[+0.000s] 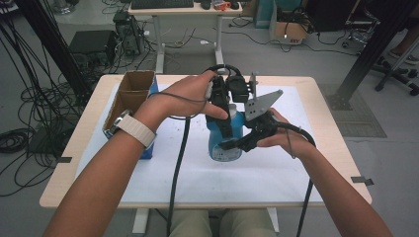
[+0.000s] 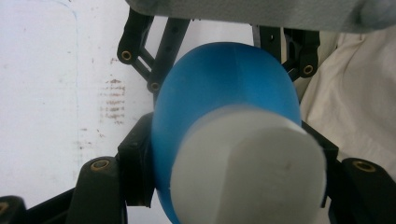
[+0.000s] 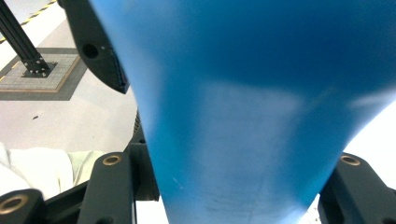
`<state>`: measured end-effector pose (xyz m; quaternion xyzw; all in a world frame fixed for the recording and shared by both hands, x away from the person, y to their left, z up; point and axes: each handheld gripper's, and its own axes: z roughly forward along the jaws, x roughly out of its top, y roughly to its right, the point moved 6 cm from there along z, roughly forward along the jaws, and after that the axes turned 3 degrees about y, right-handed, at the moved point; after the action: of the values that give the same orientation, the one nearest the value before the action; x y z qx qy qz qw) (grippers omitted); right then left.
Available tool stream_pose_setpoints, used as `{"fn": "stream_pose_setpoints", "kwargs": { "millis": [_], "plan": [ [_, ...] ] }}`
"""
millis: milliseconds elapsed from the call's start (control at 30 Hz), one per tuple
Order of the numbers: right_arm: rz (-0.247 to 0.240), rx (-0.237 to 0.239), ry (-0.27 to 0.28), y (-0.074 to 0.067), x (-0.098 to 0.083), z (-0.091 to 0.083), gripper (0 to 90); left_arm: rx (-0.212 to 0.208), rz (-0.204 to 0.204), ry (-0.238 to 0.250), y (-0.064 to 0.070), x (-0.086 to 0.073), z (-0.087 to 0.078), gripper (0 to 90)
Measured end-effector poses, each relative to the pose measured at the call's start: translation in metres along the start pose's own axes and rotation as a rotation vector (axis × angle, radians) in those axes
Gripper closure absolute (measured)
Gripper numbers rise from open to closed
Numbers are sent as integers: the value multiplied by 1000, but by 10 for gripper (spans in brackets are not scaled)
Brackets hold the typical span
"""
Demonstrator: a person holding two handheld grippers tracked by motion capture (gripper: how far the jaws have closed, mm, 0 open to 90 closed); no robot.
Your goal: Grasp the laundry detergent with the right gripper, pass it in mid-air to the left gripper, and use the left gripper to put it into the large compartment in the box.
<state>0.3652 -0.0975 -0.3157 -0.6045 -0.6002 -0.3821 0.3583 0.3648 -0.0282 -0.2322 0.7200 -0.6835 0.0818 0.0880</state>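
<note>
Over the white mat on the wooden table I am holding a blue plastic bottle with a white cap: my left gripper clamps its neck, my right gripper its body. Cap is not yet off; unscrewing remains.

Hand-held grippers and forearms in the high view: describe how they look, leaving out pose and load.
Both are black, boxy tools. The left hand-held gripper trails a thick black cable toward the table's near edge; the right hand-held gripper carries a grey three-cornered plate with small holes and its own black cable. The jaws' linkages show brass-coloured pivot pins. The forearms are bare; the left wrist wears a watch on a pale strap.
</note>
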Motion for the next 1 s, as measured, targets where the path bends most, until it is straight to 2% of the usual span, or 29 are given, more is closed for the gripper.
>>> {"fn": "stream_pose_setpoints", "kwargs": {
  "millis": [1000],
  "plan": [
    [1,1,1,1,2,1,430,0,-11,8,-1,-2,-1,372]
  ]
}}
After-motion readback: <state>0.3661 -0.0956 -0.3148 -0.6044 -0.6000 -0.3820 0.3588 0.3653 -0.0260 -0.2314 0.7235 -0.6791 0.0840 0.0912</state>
